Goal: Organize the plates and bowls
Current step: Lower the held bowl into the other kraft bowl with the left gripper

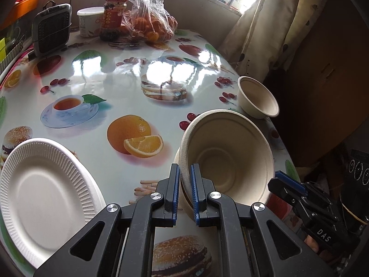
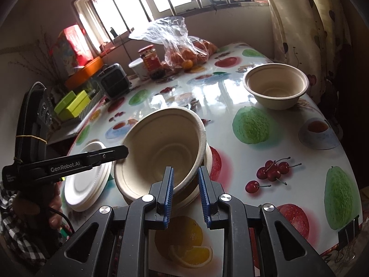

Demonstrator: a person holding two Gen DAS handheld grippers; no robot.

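My left gripper (image 1: 185, 192) is shut on the rim of a tan paper bowl (image 1: 227, 157), which tilts inside another bowl beneath it on the fruit-print table (image 1: 110, 80). The same tilted bowl (image 2: 161, 147) shows in the right wrist view. My right gripper (image 2: 184, 196) straddles its near rim with the jaws slightly apart, not clamped. The left gripper's finger (image 2: 96, 157) reaches the bowl's far rim. A white paper plate stack (image 1: 43, 198) lies to the left; it also shows in the right wrist view (image 2: 85, 184). A lone tan bowl (image 1: 257, 98) stands near the right edge, seen too in the right wrist view (image 2: 276, 85).
At the table's back stand a bag of oranges (image 1: 150, 23), a red-lidded jar (image 1: 114, 16), a white tub (image 1: 90, 22) and a small grey heater (image 1: 52, 28). A curtain (image 1: 272, 23) hangs at the right. The table's right edge drops off by the lone bowl.
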